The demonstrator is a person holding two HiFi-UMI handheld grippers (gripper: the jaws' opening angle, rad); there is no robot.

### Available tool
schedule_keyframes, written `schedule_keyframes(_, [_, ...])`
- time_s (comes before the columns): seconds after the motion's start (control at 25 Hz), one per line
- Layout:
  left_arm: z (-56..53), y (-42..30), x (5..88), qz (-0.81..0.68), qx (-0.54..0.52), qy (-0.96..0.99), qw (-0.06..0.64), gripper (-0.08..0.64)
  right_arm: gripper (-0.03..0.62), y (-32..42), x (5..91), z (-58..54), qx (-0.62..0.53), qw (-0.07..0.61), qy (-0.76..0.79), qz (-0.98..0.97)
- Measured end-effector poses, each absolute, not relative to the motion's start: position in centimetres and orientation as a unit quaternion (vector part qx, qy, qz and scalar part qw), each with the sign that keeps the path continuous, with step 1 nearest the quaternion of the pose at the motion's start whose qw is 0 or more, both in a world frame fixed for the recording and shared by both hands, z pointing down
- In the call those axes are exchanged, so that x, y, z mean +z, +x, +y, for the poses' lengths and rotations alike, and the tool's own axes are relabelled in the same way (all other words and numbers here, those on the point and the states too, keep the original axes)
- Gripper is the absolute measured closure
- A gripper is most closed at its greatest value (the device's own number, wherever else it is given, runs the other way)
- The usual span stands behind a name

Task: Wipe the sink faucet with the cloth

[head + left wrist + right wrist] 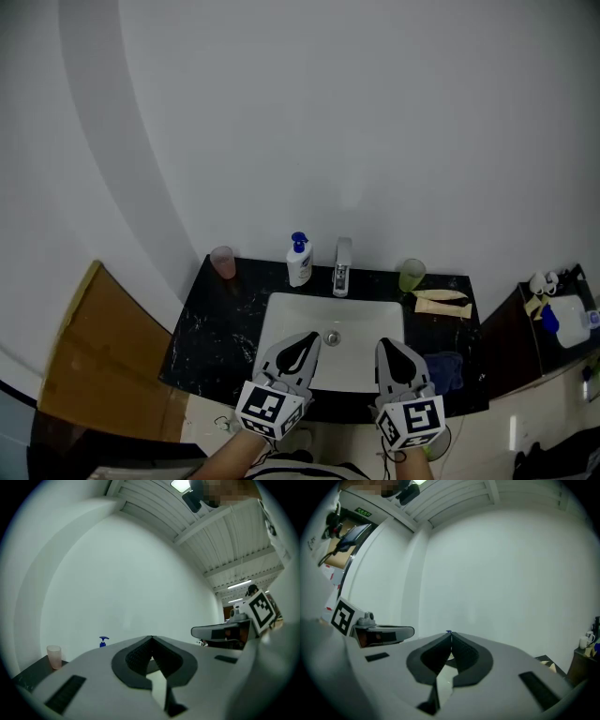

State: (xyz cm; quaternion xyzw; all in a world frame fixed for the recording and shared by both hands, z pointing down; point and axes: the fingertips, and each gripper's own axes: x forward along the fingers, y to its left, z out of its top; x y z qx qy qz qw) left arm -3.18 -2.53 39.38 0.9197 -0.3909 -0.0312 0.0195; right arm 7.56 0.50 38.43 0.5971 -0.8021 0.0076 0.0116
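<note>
The chrome faucet (342,266) stands at the back rim of the white sink (281,314), set in a black counter (214,323). A blue cloth (447,368) lies crumpled on the counter's front right, just right of my right gripper (385,343). My left gripper (311,337) hangs over the sink's front left. Both grippers point level at the wall, side by side, apart from faucet and cloth. In the left gripper view the left gripper (150,638) has its jaws meeting at the tips, empty. In the right gripper view the right gripper (449,633) is likewise shut and empty.
A blue-capped soap bottle (299,260) and a pink cup (223,262) stand left of the faucet, a green cup (411,275) to its right. Beige items (442,303) lie at the counter's right. Brown cardboard (94,352) lies left; a side shelf (561,319) with bottles stands right.
</note>
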Motion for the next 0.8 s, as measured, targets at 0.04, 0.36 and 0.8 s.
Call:
schedule_keyframes(0.04, [-3.2, -3.2, 39.4, -0.385, -0.033, 0.922, 0.02, 0.56, 0.589, 7.6, 38.4, -0.1, 0.006, 0.012, 0.602, -0.798])
schedule_keyframes(0.36, [-7.3, -2.6, 40.3, -0.364, -0.028, 0.931, 0.031, 0.561, 0.589, 7.5, 39.0, -3.8, 0.01, 0.015, 0.615, -0.788])
schedule_keyframes(0.8, [-8.5, 1.2, 41.0, -0.353, -0.022, 0.934, 0.042, 0.561, 0.589, 10.8, 40.7, -5.4, 0.033, 0.016, 0.614, -0.788])
